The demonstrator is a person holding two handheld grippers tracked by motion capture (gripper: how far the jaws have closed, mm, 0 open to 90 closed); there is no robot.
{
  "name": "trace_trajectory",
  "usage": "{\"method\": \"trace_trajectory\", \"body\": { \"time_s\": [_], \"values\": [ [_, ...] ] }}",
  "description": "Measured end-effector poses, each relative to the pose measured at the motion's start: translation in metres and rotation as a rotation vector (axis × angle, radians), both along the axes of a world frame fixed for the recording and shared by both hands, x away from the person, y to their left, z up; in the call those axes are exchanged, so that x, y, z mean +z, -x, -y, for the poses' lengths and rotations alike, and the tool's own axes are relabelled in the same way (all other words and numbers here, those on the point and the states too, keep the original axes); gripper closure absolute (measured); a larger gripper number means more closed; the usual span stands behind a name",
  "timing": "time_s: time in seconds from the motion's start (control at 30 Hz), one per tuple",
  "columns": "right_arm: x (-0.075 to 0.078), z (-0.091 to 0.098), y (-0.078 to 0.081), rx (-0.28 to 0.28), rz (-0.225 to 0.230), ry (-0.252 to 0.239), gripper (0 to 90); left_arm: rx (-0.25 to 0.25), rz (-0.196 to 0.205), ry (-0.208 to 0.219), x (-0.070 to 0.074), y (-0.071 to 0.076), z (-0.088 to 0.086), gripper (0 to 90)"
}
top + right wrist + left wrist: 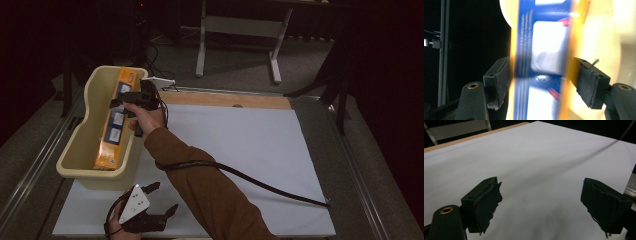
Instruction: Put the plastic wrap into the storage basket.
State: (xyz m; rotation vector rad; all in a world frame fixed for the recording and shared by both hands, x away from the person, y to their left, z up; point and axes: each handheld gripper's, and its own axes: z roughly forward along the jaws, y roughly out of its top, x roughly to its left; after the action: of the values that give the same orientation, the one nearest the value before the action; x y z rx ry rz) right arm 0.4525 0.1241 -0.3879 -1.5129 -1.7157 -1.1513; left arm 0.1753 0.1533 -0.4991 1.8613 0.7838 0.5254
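A long orange box (116, 125) with blue-and-white panels leans lengthwise inside a cream plastic bin (95, 85) at the table's left. My right gripper (131, 100) reaches across to the bin's far end. In the right gripper view its jaws press both long sides of the blurred box (544, 50), so the right gripper (541, 80) is shut on it, with the bin wall (604, 37) behind. My left gripper (166, 196) rests low at the table's near edge, below the bin. Its jaws stand wide apart over bare white sheet, and the left gripper (541, 205) holds nothing.
A white sheet (240, 150) covers the table, with a wooden strip (225, 100) along its far edge. The right gripper's black cable (260, 182) trails across the sheet to the right. White desk legs (201, 45) stand on the floor beyond the table.
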Motion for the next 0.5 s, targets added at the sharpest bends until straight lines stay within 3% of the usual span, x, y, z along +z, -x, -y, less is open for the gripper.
{"method": "trace_trajectory", "body": {
  "time_s": [0.17,0.5],
  "values": [
    [0.016,-0.002,0.006,0.046,0.057,0.038,36.3,0.003,0.0,0.001,0.0,0.0,0.0,15.4],
    [0.016,0.006,0.009,0.12,0.121,0.107,37.2,0.01,0.002,0.006,0.0,0.0,-0.001,15.4]
  ]
}}
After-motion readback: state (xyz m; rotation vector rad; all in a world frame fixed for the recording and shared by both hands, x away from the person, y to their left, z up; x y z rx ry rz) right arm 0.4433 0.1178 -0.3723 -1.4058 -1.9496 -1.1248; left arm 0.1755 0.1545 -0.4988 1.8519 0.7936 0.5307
